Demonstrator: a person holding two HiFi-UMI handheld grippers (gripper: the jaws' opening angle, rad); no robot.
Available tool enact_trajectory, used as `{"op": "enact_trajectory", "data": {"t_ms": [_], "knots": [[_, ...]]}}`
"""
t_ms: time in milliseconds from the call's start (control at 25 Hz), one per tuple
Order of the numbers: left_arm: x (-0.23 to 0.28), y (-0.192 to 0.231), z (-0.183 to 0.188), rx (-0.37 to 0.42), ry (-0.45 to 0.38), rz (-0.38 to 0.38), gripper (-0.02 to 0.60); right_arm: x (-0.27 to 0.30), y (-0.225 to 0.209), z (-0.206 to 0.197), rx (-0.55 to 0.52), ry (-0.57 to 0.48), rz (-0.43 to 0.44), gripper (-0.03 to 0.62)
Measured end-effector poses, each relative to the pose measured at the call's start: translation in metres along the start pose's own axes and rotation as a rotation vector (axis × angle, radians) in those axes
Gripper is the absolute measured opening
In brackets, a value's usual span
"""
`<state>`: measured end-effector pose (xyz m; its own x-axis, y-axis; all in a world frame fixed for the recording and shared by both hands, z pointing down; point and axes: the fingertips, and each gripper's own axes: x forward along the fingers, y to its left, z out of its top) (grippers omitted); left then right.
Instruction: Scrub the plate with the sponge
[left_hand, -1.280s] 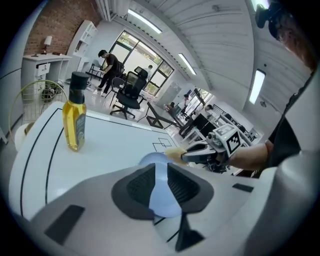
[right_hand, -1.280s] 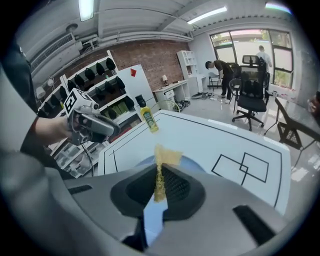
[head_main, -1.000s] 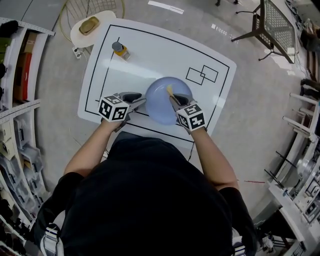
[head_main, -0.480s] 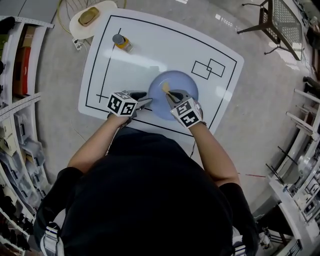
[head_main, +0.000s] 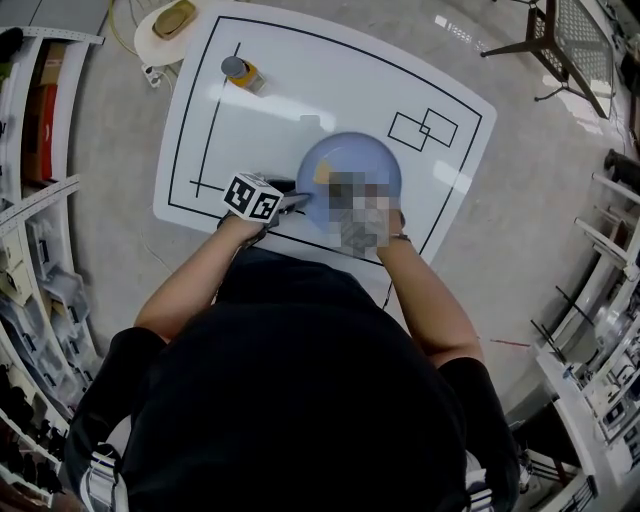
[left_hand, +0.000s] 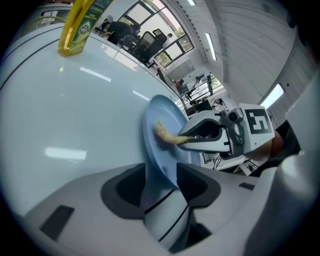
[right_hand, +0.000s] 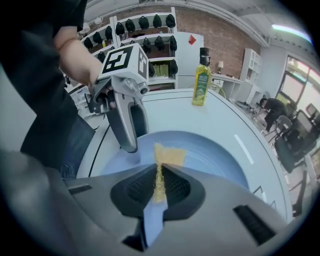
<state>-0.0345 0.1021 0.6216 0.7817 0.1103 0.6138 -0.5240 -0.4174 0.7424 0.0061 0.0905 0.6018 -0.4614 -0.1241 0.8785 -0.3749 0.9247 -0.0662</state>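
Plate (head_main: 350, 155): one, pale blue, lying flat on the white tabletop (head_main: 300, 95) close to its near edge. One yellow sponge (right_hand: 169, 155) touches it, pinched tight in the right gripper (right_hand: 159, 172). There are two grippers. The left gripper (left_hand: 161, 172) has just been opening its jaws, which stand wide around the plate's left rim without clamping it. One yellow-green bottle (right_hand: 201, 82) stands at the far left. In the head view the right gripper cannot be made out. Black lines mark the tabletop, with grey floor (head_main: 540, 200) and shelves (head_main: 40, 150) around it.
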Motion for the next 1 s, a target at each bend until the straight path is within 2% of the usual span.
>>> {"op": "enact_trajectory", "data": {"t_ms": [120, 240, 600, 760, 1000], "knots": [[0.003, 0.002, 0.001, -0.021, 0.006, -0.006, 0.18, 0.007, 0.006, -0.002, -0.035, 0.012, 0.022, 0.025], [0.007, 0.001, 0.002, -0.055, 0.006, -0.029, 0.114, 0.012, 0.006, -0.003, -0.061, 0.021, 0.032, 0.025], [0.008, 0.003, 0.001, -0.062, 0.023, -0.02, 0.107, 0.027, 0.005, 0.001, -0.093, 0.022, 0.037, 0.025], [0.008, 0.003, 0.001, -0.07, 0.008, -0.027, 0.106, 0.031, 0.003, 0.007, -0.118, 0.017, 0.034, 0.025], [0.014, -0.005, -0.004, -0.093, -0.019, -0.026, 0.114, 0.033, -0.011, 0.016, -0.099, 0.003, -0.003, 0.025]]}}
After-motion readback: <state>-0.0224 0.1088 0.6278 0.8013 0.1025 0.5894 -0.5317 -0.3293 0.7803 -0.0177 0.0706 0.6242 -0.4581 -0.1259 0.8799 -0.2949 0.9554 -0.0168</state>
